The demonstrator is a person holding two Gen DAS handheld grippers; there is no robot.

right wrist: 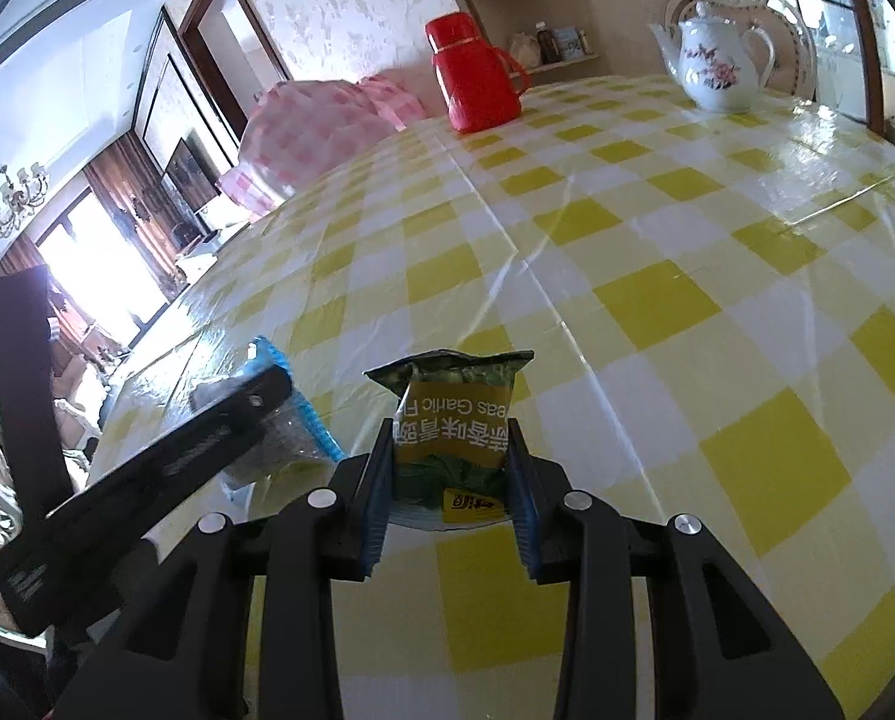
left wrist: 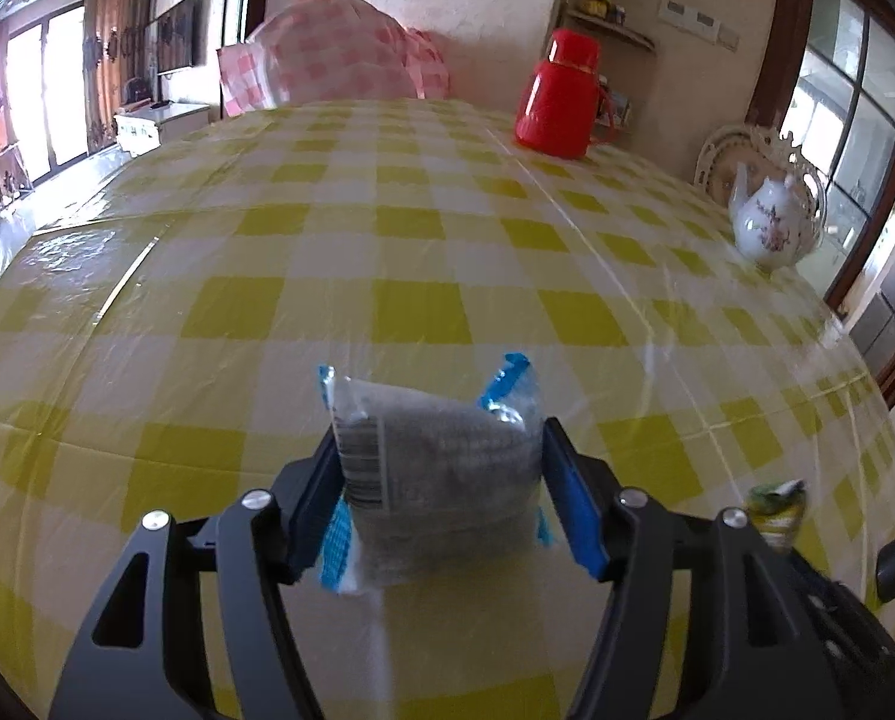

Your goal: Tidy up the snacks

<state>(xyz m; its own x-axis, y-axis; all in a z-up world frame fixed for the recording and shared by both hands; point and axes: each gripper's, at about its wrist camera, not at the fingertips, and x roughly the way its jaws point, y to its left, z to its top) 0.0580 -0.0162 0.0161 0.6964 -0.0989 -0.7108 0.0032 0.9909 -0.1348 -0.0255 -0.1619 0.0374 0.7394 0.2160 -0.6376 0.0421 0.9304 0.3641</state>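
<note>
**Two snack packets held above the checked table**

Your left gripper (left wrist: 441, 468) pinches a blue-edged packet (left wrist: 435, 480) over the yellow-checked tablecloth (left wrist: 387, 240); your right gripper (right wrist: 450, 468) pinches a green pea packet (right wrist: 450, 420). A red flask (left wrist: 561, 96) and a white teapot (left wrist: 771, 222) stand at the far edge. Only the right view shows the chandelier (right wrist: 18, 195).
</note>
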